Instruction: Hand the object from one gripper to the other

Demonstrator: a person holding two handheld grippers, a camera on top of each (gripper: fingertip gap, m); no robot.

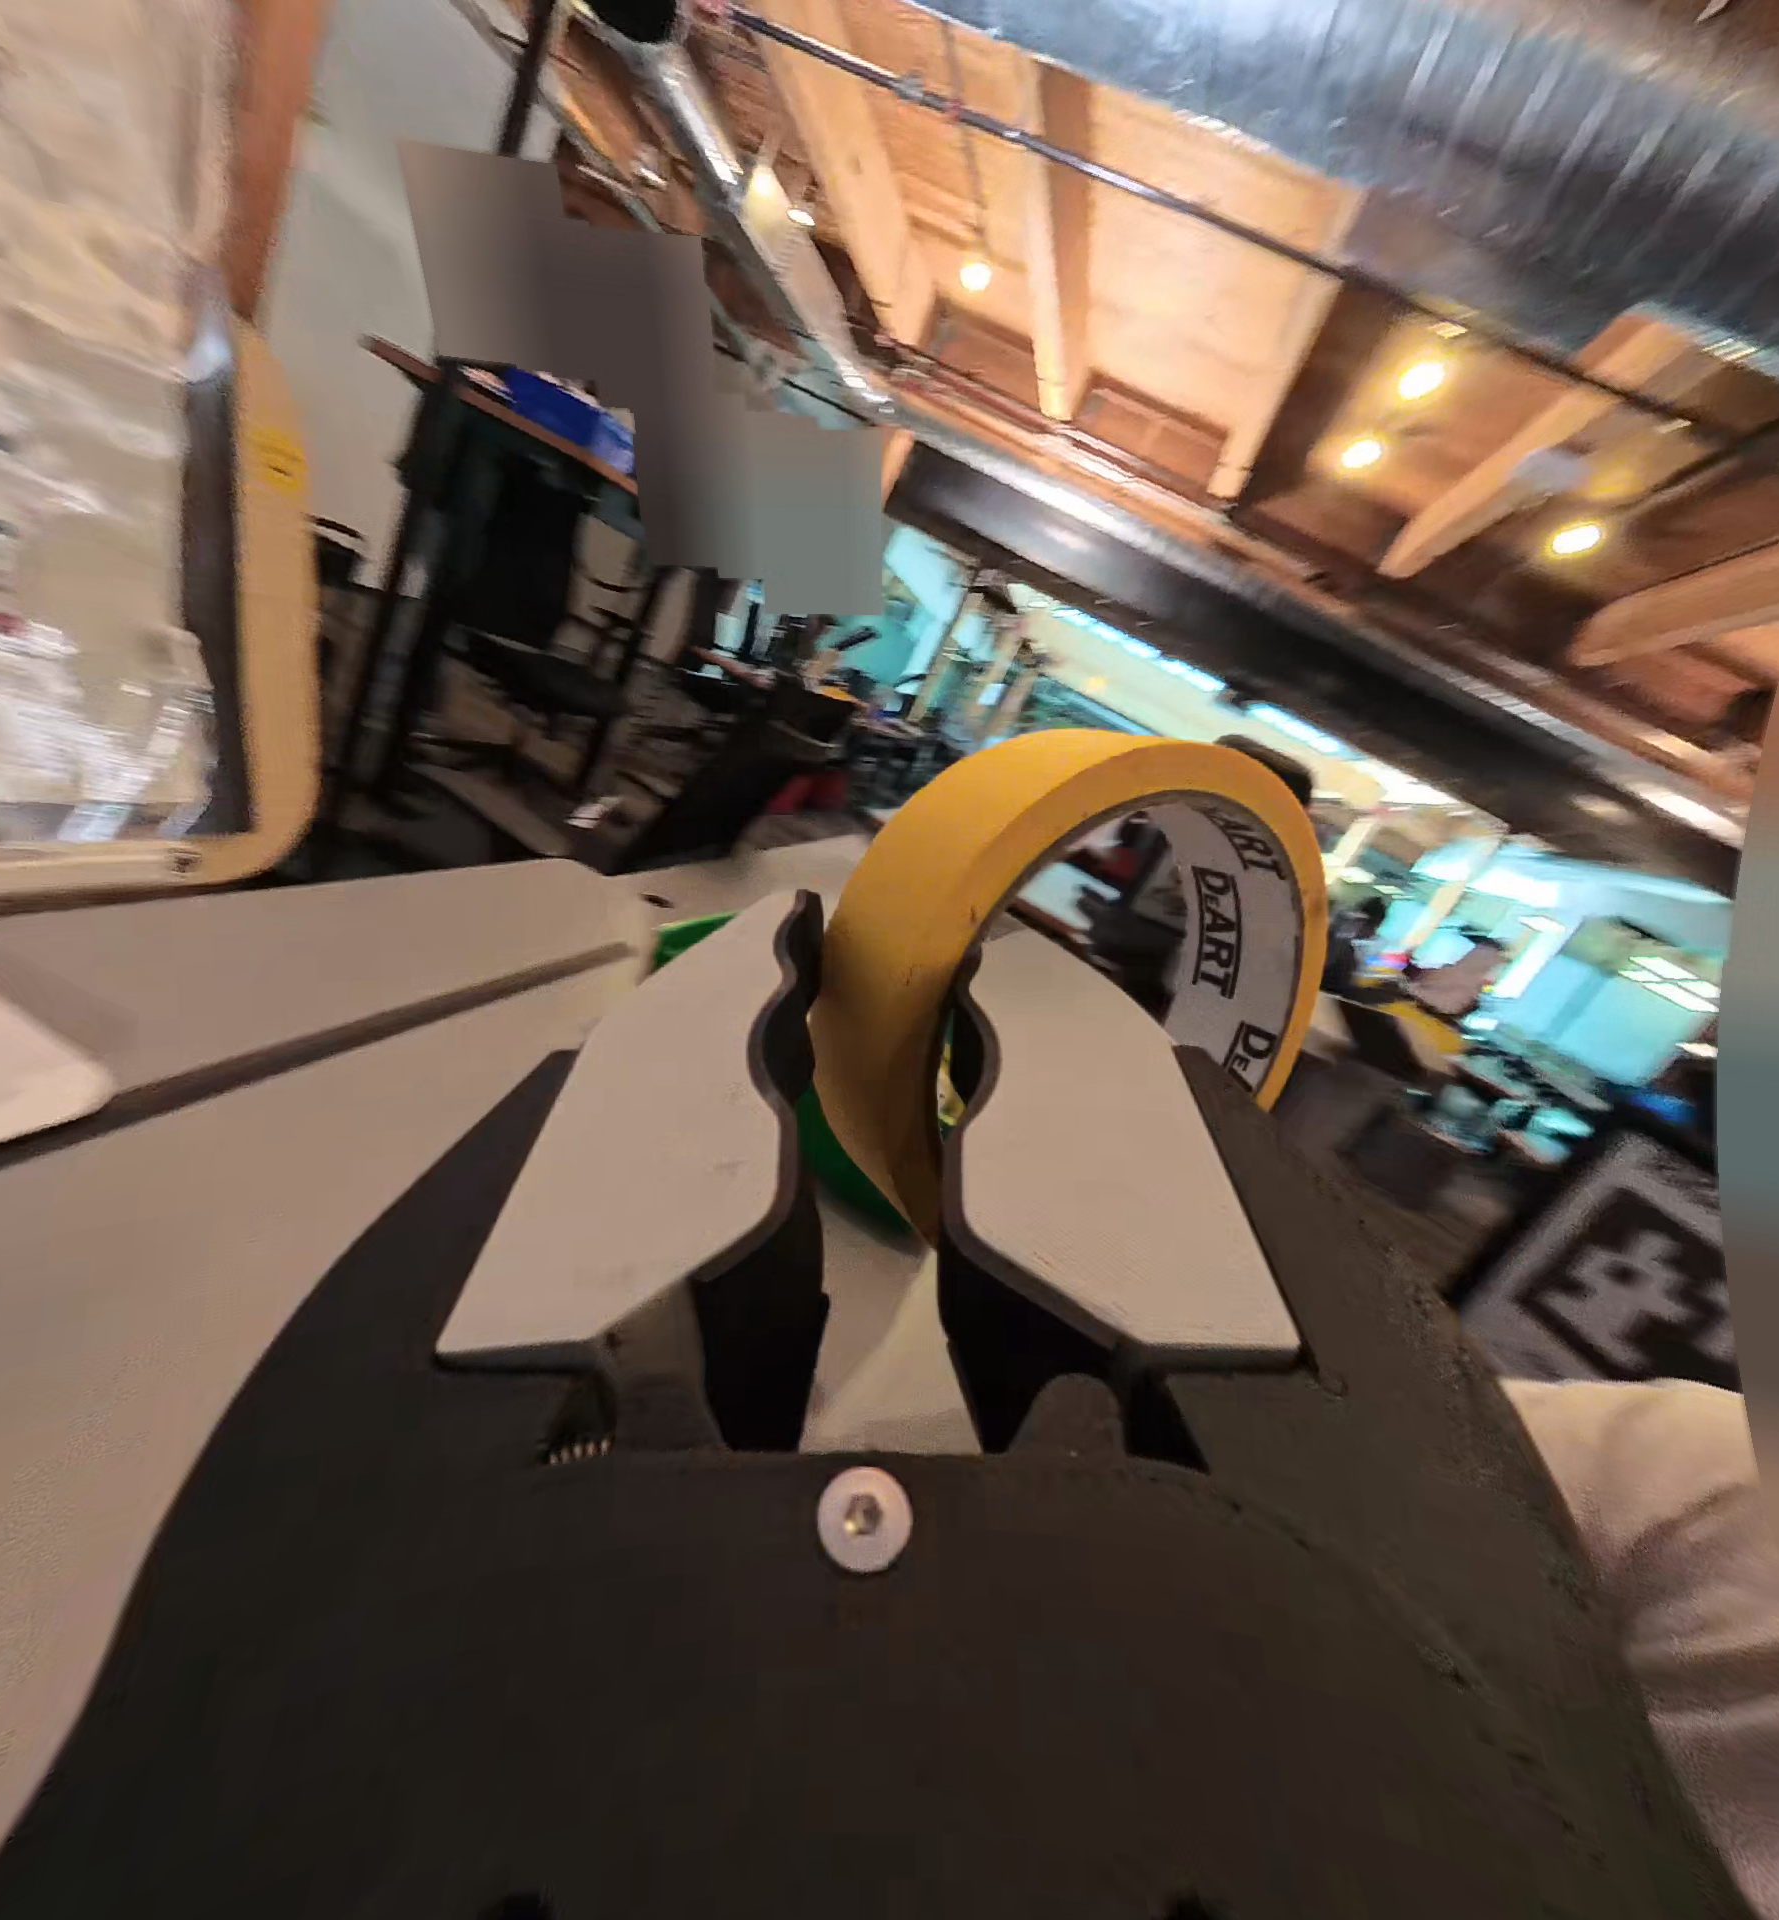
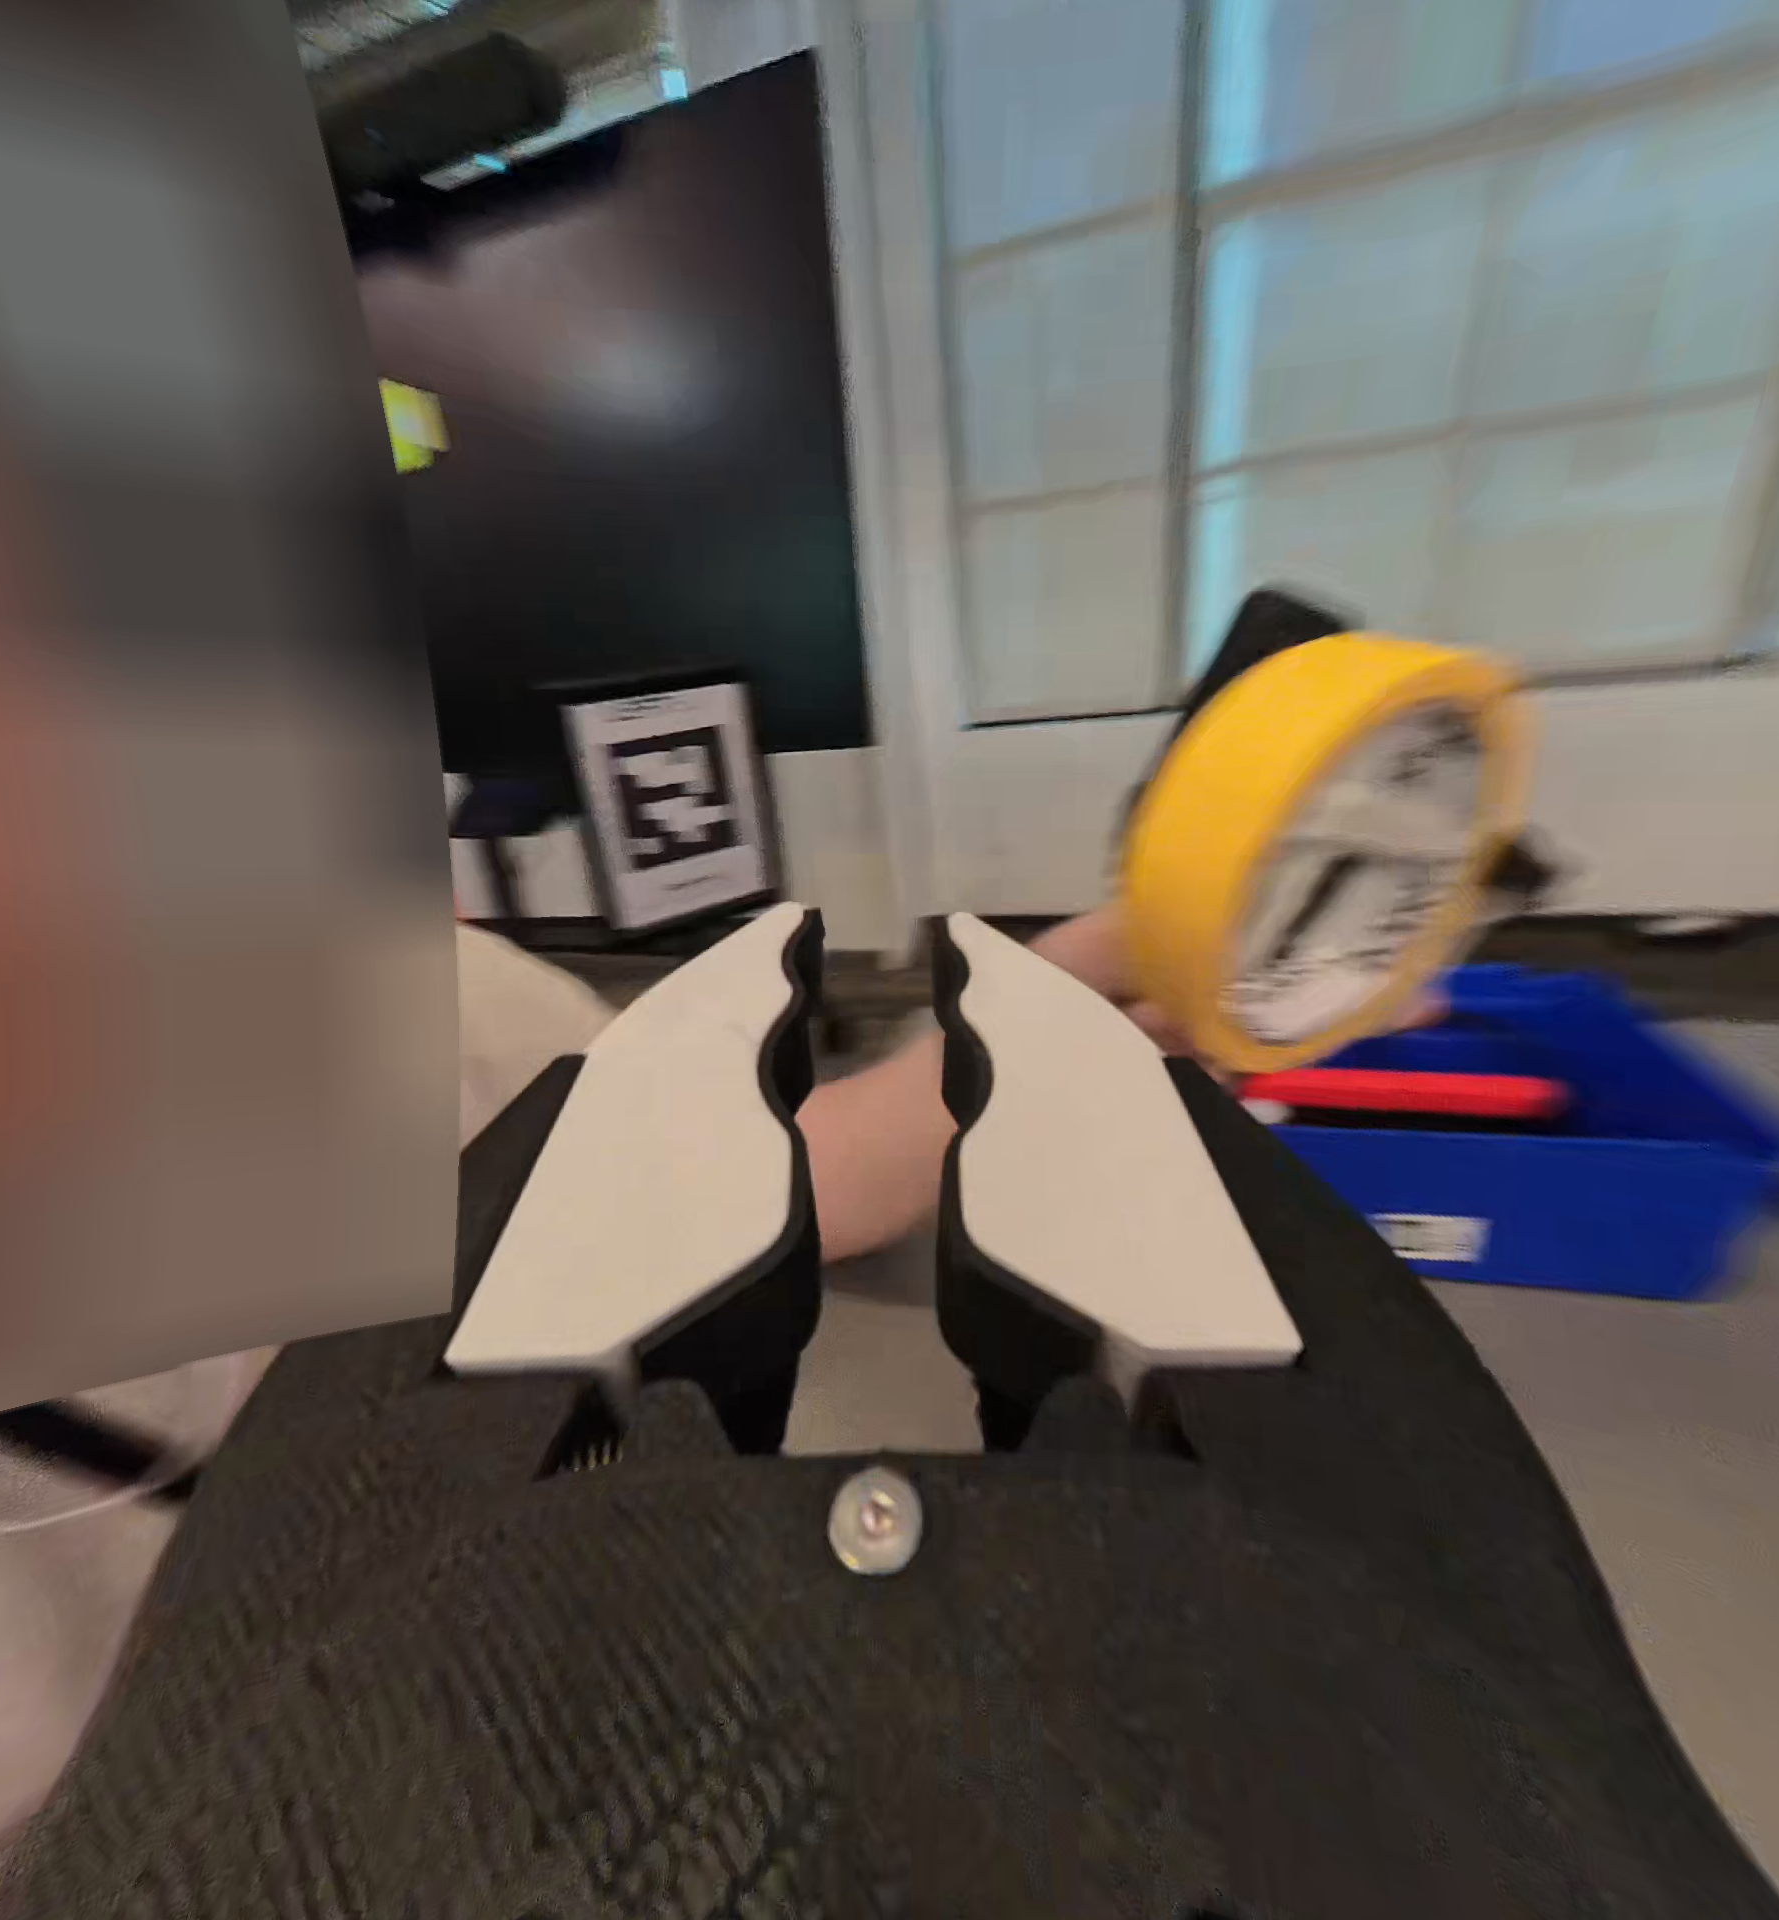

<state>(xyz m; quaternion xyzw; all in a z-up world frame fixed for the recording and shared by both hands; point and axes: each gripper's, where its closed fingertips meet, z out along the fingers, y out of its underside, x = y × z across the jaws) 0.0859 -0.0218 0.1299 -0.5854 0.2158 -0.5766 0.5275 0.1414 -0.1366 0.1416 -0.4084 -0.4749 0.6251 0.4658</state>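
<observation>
Black gripper bodies fill the bottom of both wrist views, each carrying two white fingers that point forward.

Left wrist view: the left gripper (image 1: 880, 987) is tilted, so the room and ceiling beyond lean sideways. Its fingers (image 1: 656, 1122) are closed on the wall of a yellow tape roll (image 1: 906, 914), one finger outside the ring and the other inside it. The roll stands on edge between the tips, lifted above the grey bench (image 1: 189, 1091). A green object (image 1: 693, 935) shows just behind the fingers, mostly hidden. A pale sleeve (image 1: 1643, 1558) lies at the right edge.

Right wrist view: the right gripper (image 2: 874, 977) is held level, its fingers (image 2: 1082, 1143) slightly apart with nothing between them. The yellow tape roll (image 2: 1249, 821) appears blurred to the upper right, well apart from these fingers. A person's forearm (image 2: 869, 1153) crosses behind the gap. A blue bin (image 2: 1539, 1195) sits on the bench (image 2: 1591, 1455) beneath the roll.
</observation>
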